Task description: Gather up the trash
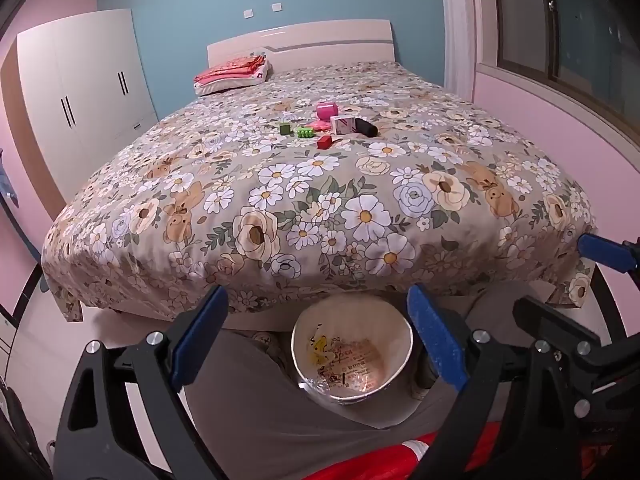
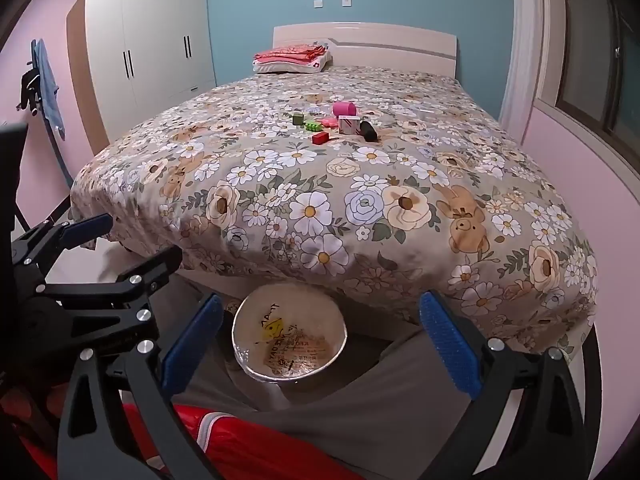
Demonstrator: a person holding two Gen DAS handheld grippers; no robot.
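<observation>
A: Left wrist view first: left gripper (image 1: 316, 336) with fingers spread wide, nothing between the pads; right gripper (image 2: 320, 344) likewise wide and empty

B: Directly below, between both pairs of fingers: lined trash bin (image 1: 352, 354) on the floor against the foot of the bed (image 1: 320, 200), wrappers already inside

A: Farther off, mid-bed, well beyond reach of either pair of fingers: small clutter. Red block (image 1: 325, 142) nearest, then green studded piece (image 1: 307, 133), dark green cube (image 1: 285, 128), white and red box (image 1: 343, 124), black cylinder (image 1: 367, 127), pink roll (image 1: 327, 111) behind

B: Probably all light. Blocks rigid, best pinched across flat sides. Box likely thin card, crushable, so gentle squeeze. Cylinder and roll apt to roll on soft bedding; better taken across the ends
</observation>
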